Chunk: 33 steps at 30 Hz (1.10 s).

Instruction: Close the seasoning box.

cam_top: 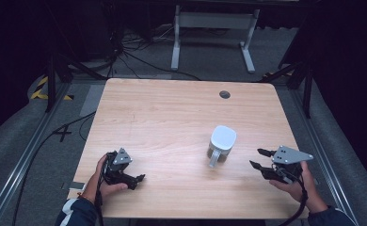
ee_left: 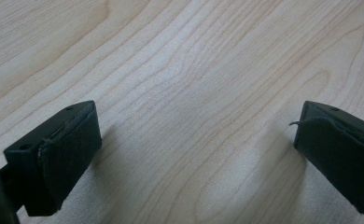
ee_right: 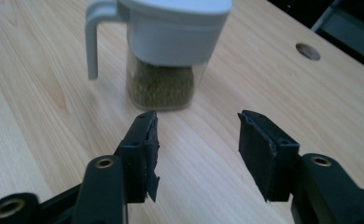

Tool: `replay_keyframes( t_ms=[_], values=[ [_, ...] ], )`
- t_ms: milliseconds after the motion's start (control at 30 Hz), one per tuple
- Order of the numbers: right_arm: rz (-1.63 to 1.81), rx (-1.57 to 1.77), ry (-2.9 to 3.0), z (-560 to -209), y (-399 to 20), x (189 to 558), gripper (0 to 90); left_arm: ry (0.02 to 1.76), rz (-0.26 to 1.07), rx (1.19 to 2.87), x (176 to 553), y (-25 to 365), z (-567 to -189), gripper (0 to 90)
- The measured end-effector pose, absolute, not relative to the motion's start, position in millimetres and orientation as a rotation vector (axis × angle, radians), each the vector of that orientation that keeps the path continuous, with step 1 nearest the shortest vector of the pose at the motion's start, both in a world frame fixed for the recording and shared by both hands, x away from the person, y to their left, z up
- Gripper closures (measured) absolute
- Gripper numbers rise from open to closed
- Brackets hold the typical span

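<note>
2 grippers rest low at the table [cam_top: 172,108] near edge, jaws parted, holding nothing: left gripper [cam_top: 139,178] apart, right gripper [cam_top: 260,158] aimed at the lidded jar [cam_top: 220,143] nearby, likely for approach.

A jar [cam_top: 222,143] stands upright on the table [cam_top: 172,113], right of centre and in the near half, its handle [cam_top: 214,159] pointing toward the near edge. The right gripper [cam_top: 258,158] sits to the right of the jar, near it but apart, with its jaws spread and aimed left at it. The left gripper [cam_top: 138,179] lies well to the left of the jar, close to the near left corner, resting low over the tabletop and pointing right. A round hole [cam_top: 225,94] is set in the table toward the far edge, behind the jar. Beyond the far edge, a stand [cam_top: 213,33] rests on the floor, with cables [cam_top: 139,61] trailing to its left.
</note>
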State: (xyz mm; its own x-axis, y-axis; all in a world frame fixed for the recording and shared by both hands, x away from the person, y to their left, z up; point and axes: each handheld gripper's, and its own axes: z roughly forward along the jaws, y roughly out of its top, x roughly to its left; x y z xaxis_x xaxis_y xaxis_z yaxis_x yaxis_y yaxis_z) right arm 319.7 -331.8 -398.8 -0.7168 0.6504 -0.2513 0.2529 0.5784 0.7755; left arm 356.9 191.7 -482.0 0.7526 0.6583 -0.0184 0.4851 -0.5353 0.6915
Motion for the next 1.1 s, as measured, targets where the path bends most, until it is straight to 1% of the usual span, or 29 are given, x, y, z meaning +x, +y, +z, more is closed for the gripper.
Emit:
replay_keyframes(
  t_ms=[300, 567, 867, 1100],
  values=[
    [0.977, 0.882, 2.332, -444, -377, 308, 36.9, 0.853, 0.319, 2.245, 357, 192, -482, 0.9],
    [1.034, 1.0, 2.354, -467, -399, 297, 30.7, 0.853, 0.322, 2.245, 357, 192, -482, 0.9],
    [1.041, 1.035, 2.357, -467, -400, 300, 27.1, 0.853, 0.319, 2.245, 357, 192, -482, 0.9],
    [1.038, 1.032, 2.355, -468, -400, 300, 26.9, 0.853, 0.319, 2.245, 357, 192, -482, 0.8]
  ],
)
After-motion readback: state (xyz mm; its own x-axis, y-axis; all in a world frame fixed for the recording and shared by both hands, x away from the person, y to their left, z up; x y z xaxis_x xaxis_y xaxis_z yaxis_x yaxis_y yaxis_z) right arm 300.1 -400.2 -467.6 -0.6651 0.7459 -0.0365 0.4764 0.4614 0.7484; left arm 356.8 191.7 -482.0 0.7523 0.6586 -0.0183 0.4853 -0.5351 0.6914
